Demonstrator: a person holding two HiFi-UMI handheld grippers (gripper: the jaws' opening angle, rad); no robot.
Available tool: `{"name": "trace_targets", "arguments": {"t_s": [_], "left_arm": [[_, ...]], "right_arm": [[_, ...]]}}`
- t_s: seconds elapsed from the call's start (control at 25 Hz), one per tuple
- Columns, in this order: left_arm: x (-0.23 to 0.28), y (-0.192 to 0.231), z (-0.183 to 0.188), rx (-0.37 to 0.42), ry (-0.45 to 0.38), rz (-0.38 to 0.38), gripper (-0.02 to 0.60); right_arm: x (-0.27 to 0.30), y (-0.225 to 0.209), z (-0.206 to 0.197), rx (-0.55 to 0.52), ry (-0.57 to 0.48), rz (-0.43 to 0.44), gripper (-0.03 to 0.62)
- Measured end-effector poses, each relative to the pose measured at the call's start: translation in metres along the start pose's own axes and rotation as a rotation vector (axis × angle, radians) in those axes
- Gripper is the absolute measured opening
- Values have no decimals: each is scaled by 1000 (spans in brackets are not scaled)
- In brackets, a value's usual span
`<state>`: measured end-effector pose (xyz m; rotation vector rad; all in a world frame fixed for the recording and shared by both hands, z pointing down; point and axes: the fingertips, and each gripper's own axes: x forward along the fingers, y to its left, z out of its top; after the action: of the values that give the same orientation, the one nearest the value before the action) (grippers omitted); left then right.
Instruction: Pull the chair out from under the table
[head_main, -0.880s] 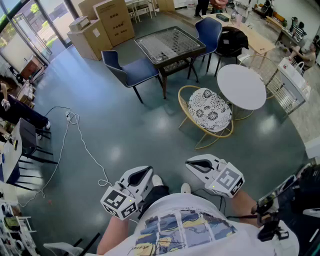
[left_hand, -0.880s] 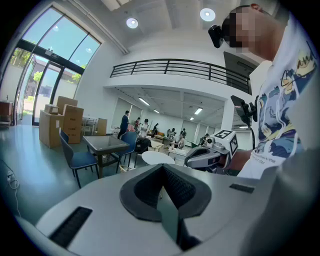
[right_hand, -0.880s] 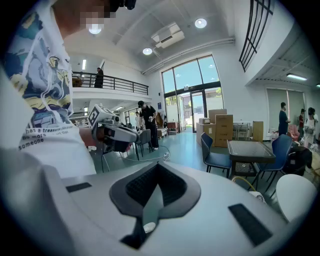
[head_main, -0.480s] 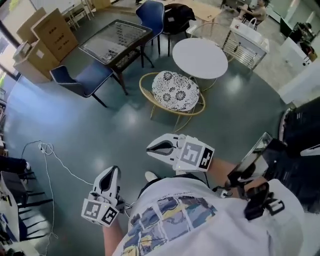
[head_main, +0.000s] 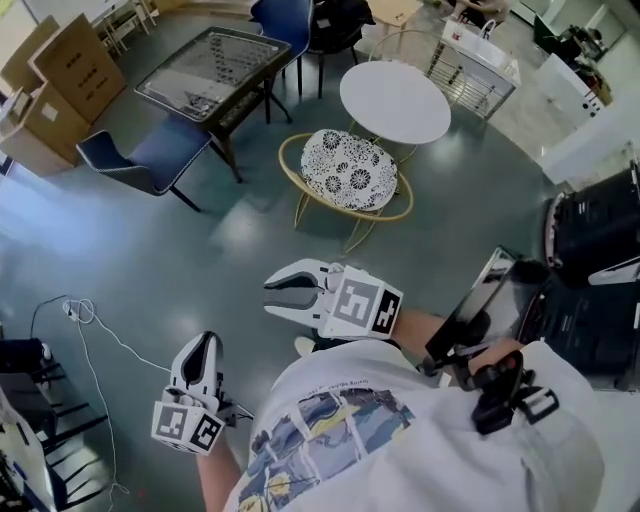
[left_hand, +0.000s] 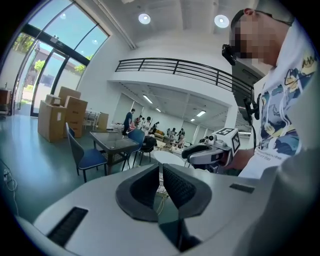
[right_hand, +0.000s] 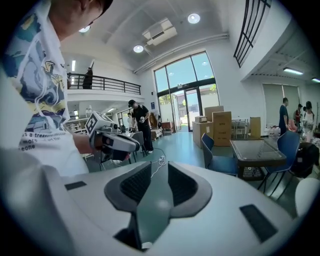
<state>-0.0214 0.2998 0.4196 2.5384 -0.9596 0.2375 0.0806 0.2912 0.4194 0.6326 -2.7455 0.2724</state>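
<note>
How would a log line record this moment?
left gripper: jaws shut, empty | right gripper: jaws apart, empty | wicker chair: untouched

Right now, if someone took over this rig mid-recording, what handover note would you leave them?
Left gripper: shut, empty, low beside the body.
Right gripper: open, empty, in front of the body.
Wicker chair sits at the white round table; blue chair at the dark glass-top table. Both across the floor, untouched.
Done: nothing yet. Left: walk up, grip the chair, pull it out.
</note>
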Motion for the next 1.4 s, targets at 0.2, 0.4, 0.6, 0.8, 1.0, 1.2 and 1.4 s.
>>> {"name": "trace_targets", "arguments": {"t_s": [0.2, 0.4, 0.6, 0.8, 1.0, 1.2, 1.4], "left_arm": [[27, 59, 21, -25, -4, 30, 19], [93, 117, 59, -60, 11, 111, 71], [131, 225, 120, -56, 37, 138, 98], [175, 341, 165, -83, 24, 233, 141], [195, 455, 185, -142, 54, 309, 173], [216, 592, 197, -202, 102, 335, 227], [250, 724, 200, -270, 210, 370, 242]], "right_arm": [[43, -51, 18, 6, 8, 12, 117], [71, -147, 42, -10, -23, 49, 118], [132, -232, 96, -25, -54, 32, 118], [177, -327, 121, -32, -38, -10, 118], [219, -375, 129, -35, 10, -67, 120], [280, -412, 151, 19, 7, -171, 124], [327, -440, 187, 60, -7, -288, 124]]}}
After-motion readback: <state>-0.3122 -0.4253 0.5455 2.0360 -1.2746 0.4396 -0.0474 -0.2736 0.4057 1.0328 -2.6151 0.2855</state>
